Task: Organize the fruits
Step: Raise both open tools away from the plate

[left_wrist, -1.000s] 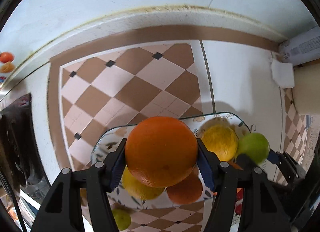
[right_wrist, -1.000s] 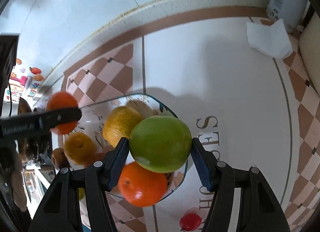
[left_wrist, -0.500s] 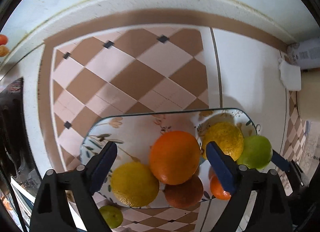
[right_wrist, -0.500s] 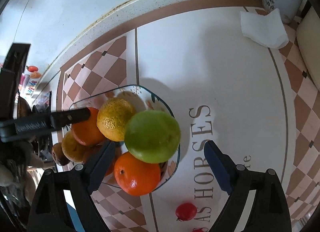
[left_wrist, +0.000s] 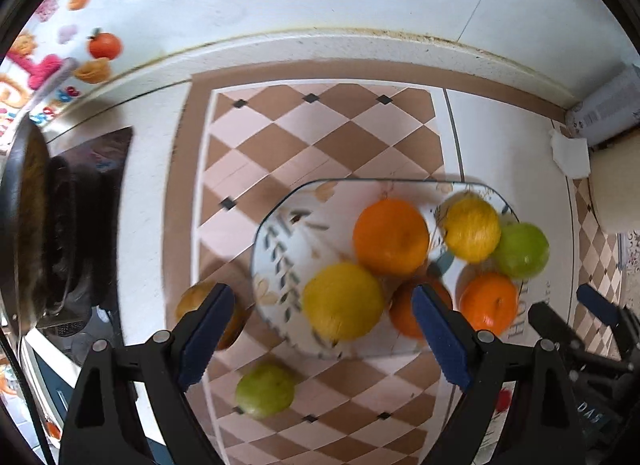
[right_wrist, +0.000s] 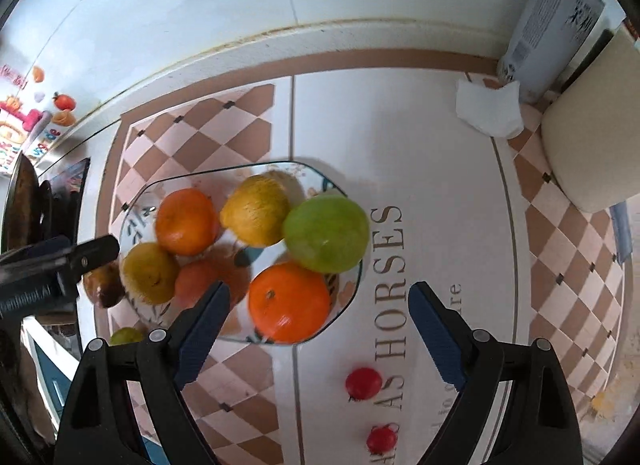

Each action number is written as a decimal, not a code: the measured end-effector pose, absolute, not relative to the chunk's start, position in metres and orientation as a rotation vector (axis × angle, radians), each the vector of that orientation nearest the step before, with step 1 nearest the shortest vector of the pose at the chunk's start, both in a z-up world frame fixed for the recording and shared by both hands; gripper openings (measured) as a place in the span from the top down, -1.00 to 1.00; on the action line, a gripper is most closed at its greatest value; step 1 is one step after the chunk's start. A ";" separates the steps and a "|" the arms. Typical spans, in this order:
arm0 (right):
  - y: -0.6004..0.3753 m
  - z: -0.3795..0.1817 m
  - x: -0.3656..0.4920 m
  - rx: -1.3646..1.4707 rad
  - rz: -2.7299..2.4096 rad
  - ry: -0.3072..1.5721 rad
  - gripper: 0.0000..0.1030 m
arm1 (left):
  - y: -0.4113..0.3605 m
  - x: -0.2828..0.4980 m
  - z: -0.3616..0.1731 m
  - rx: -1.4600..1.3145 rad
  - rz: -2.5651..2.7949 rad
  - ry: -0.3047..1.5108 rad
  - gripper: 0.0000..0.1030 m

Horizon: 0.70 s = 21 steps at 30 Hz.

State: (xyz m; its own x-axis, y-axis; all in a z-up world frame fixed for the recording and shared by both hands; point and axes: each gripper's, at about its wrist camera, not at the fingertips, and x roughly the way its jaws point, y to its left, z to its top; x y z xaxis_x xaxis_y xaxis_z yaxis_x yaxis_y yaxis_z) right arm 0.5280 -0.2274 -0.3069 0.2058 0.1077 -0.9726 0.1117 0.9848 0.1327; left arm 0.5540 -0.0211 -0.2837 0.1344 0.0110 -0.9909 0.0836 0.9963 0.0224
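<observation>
Both tongs hang over the tabletop [right_wrist: 440, 137] with their blue-padded jaws spread wide and nothing between them. The left tongs [left_wrist: 320, 329] hover above the near left rim of the glass plate [left_wrist: 276, 249]; they touch no fruit. The right tongs [right_wrist: 318, 327] hover above the plate's near right rim, likewise touching nothing.

The plate sits near the middle of the tabletop, half on the brown-and-cream checkered panel and half on the white panel printed with lettering. Six fruits are piled on it. In the right wrist view, a green apple [right_wrist: 326, 233] lies at the right rim, touching a yellow lemon [right_wrist: 256, 211] toward the far side and an orange [right_wrist: 290, 301] at the near rim. A second orange [right_wrist: 186, 221] sits at the far left of the pile, a yellow fruit [right_wrist: 150, 271] at the near left, and a smaller orange fruit [right_wrist: 196, 283] is partly hidden between them.

Off the plate, a brownish fruit [left_wrist: 198, 303] rests just beside its left rim, partly behind a left finger pad. A green fruit [left_wrist: 264, 389] lies on the checkered panel toward the near edge. Two small red fruits [right_wrist: 363, 383] [right_wrist: 382, 439] lie on the lettered panel near the front edge, apart from the plate. A crumpled white tissue [right_wrist: 490, 111] lies toward the far right corner, beside a printed carton [right_wrist: 552, 21].
</observation>
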 end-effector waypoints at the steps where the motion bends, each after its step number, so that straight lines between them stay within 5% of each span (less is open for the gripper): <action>1: -0.225 -0.302 0.524 0.190 -0.002 1.359 -0.80 | -0.025 0.550 -0.282 0.077 -0.054 1.428 -0.76; 21: -0.195 -0.202 0.419 0.192 0.012 1.210 -0.80 | -0.008 0.442 -0.186 0.102 -0.072 1.174 -0.76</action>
State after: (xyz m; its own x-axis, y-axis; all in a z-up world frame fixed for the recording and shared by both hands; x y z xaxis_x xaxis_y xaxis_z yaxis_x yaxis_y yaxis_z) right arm 0.4192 -0.1948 -0.2016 0.3551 0.1112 -0.9282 0.0929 0.9838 0.1534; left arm 0.4415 -0.0079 -0.1863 0.3853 -0.0031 -0.9228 0.1093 0.9931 0.0423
